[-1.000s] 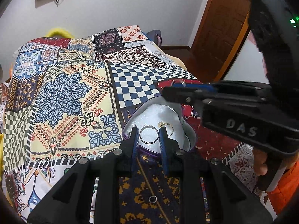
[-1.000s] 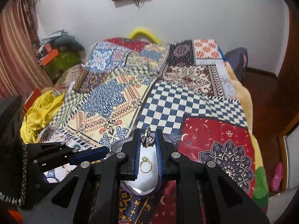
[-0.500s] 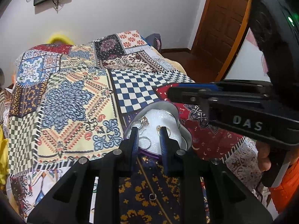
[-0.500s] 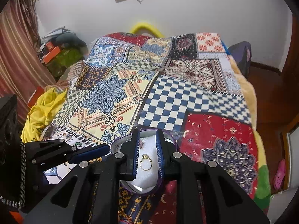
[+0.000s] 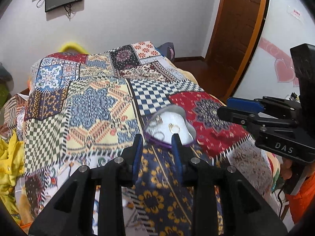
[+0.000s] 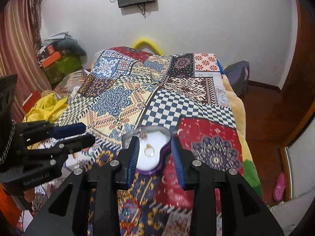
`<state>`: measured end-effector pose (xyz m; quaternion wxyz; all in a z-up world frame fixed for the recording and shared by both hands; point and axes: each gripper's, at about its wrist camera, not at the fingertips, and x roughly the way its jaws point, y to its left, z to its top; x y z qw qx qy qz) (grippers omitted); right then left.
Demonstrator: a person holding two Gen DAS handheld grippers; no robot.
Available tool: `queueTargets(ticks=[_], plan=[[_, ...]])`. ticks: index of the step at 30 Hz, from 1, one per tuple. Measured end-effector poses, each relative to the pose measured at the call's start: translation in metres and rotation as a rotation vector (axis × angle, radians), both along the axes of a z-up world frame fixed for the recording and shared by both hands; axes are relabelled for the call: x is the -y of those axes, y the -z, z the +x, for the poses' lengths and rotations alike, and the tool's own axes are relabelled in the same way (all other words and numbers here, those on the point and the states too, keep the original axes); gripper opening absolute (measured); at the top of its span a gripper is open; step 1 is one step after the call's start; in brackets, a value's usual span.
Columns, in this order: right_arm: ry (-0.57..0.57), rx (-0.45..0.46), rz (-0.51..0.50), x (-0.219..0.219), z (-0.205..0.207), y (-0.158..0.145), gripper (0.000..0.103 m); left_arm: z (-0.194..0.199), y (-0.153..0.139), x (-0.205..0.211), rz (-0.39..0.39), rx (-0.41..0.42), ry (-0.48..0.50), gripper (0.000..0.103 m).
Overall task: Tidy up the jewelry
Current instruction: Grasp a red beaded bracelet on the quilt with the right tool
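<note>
A small purple-rimmed jewelry box [image 5: 169, 143] with a white cushion lies on the patchwork bedspread [image 5: 94, 106]. A gold ring [image 5: 173, 128], a silver ring [image 5: 159, 135] and a small silver piece [image 5: 158, 120] rest on the cushion. My left gripper [image 5: 157, 139] is open and empty, just short of the box. My right gripper [image 6: 154, 143] is open and empty above the box [image 6: 163, 153]; the gold ring [image 6: 149, 150] and the silver piece [image 6: 143, 134] show between its fingers. Each gripper shows in the other's view, right [image 5: 244, 108] and left [image 6: 74, 133].
The bedspread [image 6: 137, 98] covers a bed that drops off at the right to a wooden floor [image 6: 265, 114] and a door [image 5: 236, 29]. Yellow cloth [image 6: 45, 108] and piled boxes [image 6: 57, 59] lie left of the bed. A white wall stands behind.
My right gripper let the silver piece go onto the cushion, opened and drew back. My left gripper also opened wider and pulled back and up from the box.
</note>
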<state>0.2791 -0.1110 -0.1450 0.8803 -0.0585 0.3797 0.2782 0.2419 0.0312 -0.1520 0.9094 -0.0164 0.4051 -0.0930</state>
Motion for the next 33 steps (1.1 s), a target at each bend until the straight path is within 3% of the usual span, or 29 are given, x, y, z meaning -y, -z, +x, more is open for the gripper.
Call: queueTargets(ticks=[14,18,19,21,24,33], plan=[[0.062,-0.053,-0.068,0.025,-0.04,0.034,0.031,-0.012,0.066,0.037,-0.021,-0.198,0.052,0.029],[0.075,-0.091,-0.073,0.034,-0.047,0.048,0.031,-0.004,0.085,0.044,-0.024,-0.247,0.049,0.02],[0.082,-0.094,-0.078,0.036,-0.049,0.05,0.031,-0.004,0.086,0.044,-0.026,-0.243,0.045,0.017],[0.09,-0.101,-0.082,0.04,-0.051,0.054,0.031,0.0,0.087,0.044,-0.028,-0.237,0.037,0.002],[0.093,-0.117,-0.072,0.044,-0.054,0.057,0.031,0.0,0.083,0.04,-0.082,-0.241,0.039,0.002],[0.052,-0.132,-0.06,0.035,-0.06,0.059,0.03,-0.03,0.036,0.019,-0.098,-0.109,-0.004,0.002]])
